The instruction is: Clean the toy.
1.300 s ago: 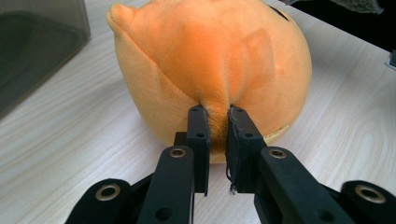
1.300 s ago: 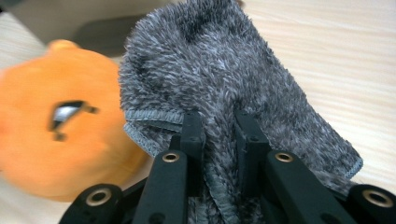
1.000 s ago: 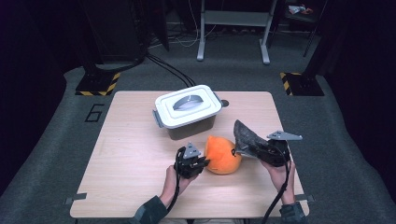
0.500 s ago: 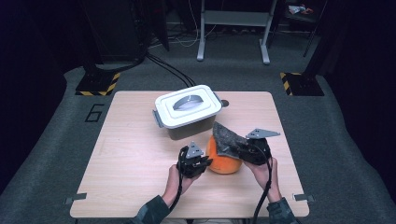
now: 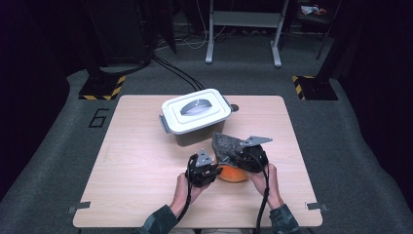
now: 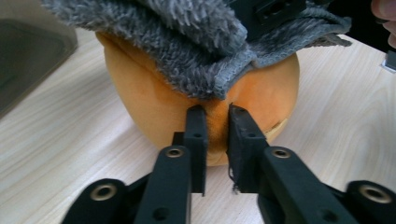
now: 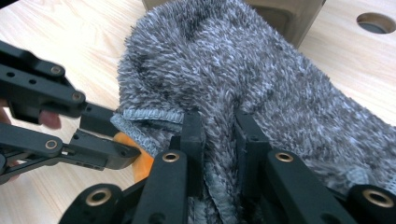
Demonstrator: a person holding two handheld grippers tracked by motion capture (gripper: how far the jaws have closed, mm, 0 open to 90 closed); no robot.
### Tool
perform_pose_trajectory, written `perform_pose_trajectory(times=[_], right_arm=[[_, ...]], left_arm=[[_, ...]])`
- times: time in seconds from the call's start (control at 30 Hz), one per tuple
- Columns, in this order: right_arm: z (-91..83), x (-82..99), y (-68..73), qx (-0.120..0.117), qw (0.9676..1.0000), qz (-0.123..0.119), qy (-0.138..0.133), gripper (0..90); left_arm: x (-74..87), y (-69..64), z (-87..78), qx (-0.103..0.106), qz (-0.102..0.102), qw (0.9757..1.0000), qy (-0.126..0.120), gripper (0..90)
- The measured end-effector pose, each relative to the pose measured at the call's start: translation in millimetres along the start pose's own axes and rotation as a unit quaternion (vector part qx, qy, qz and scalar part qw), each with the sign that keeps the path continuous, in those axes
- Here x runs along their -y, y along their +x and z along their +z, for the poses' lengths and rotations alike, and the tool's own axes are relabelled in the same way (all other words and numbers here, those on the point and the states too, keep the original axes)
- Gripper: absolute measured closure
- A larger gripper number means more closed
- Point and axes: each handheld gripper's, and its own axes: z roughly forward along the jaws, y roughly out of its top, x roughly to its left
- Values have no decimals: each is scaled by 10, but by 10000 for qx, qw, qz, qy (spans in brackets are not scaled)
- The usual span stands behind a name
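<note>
I had the right gripper [image 5: 233, 155] clamped on a fold of the grey fleecy cloth [image 7: 243, 74], carrying it over the orange ball-like object [image 6: 177, 102], which sat on the wooden table [image 5: 131, 161] near its 6 o'clock edge, at about 5 o'clock from the lidded box [image 5: 195, 114]. The left gripper [image 6: 216, 116] pinched a pucker of the orange skin at its near side; its jaws had just been easing apart a little, with that skin between them, so they stood almost together on it. As I judged it, the step was wiping or covering the orange thing, and doing it well meant keeping the left grip steady while I dragged the cloth across the top with light pressure, so the round body would not roll toward 3 o'clock. The cloth was thick, shaggy pile with a stitched hem; the orange surface looked smooth, matte and soft, bulging like a squash, and the box was hard grey plastic with a white lid
</note>
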Motion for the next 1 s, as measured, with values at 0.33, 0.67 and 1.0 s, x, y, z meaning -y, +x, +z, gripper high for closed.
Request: perform_pose_trajectory(times=[0.33,0.67,1.0], right_arm=[[31,32,-30,-145,9998,129,-47,768],[-45,47,-12,122,9999,-43,-54,772],[-224,264,-264,455,9982,374,-92,773]], left_arm=[[14,88,95,177,-74,9998,23,605],[12,45,96,52,55,10000,38,792],[13,51,96,50,-18,10000,36,790]])
